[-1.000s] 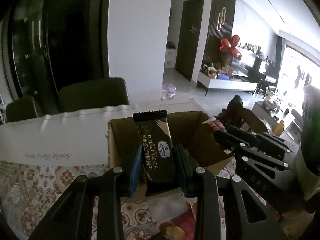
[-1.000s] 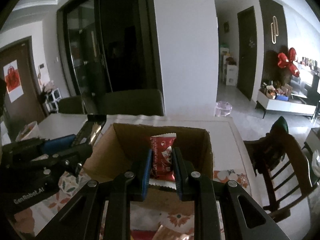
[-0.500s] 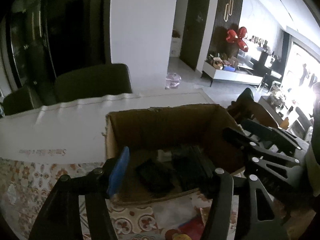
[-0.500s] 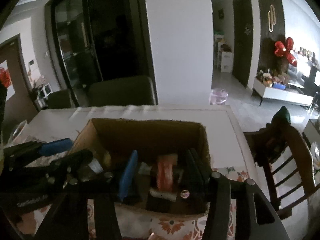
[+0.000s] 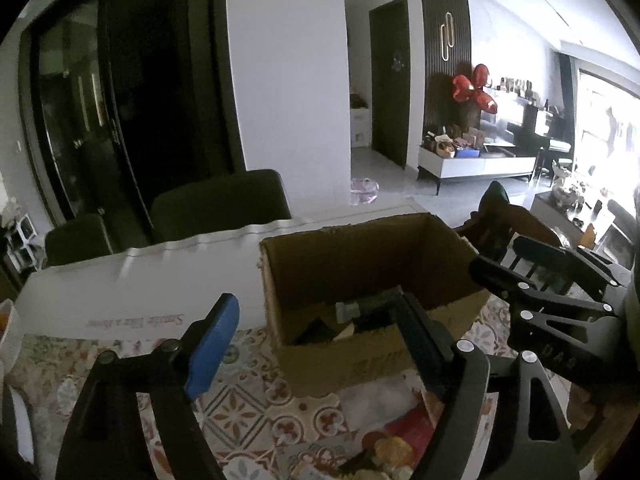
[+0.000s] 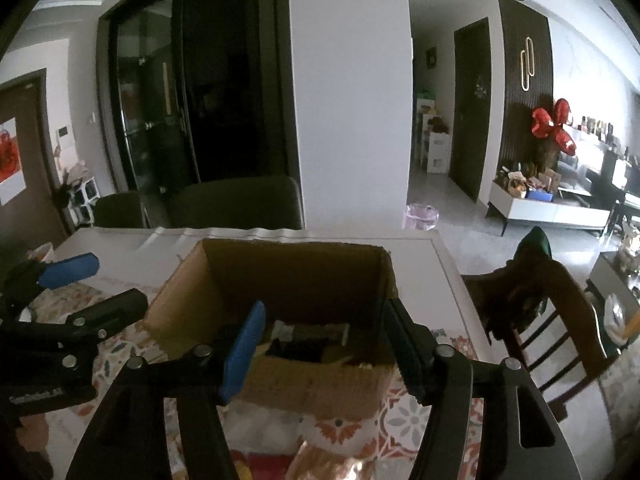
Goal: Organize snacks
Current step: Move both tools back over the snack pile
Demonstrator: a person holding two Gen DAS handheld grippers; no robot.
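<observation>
Just short of the cardboard box (image 5: 372,352), your left gripper (image 5: 316,332) hangs with its jaws spread wide and nothing between them; your right gripper (image 6: 324,344), at the box's near wall, is spread equally wide and empty. Dark snack packets (image 6: 308,340) lie in the bottom of the box, which sits on the patterned tablecloth (image 5: 248,404), with more snacks (image 5: 392,448) on the near side.

Brown cardboard box (image 5: 360,248), red-and-white floral-tiled tablecloth (image 5: 248,404), seemingly dark packets (image 6: 308,340), blue-padded black left tongs (image 5: 316,332).

Home: dining table (image 6: 440,264), chairs (image 6: 240,204), TV console (image 6: 552,210)
</observation>
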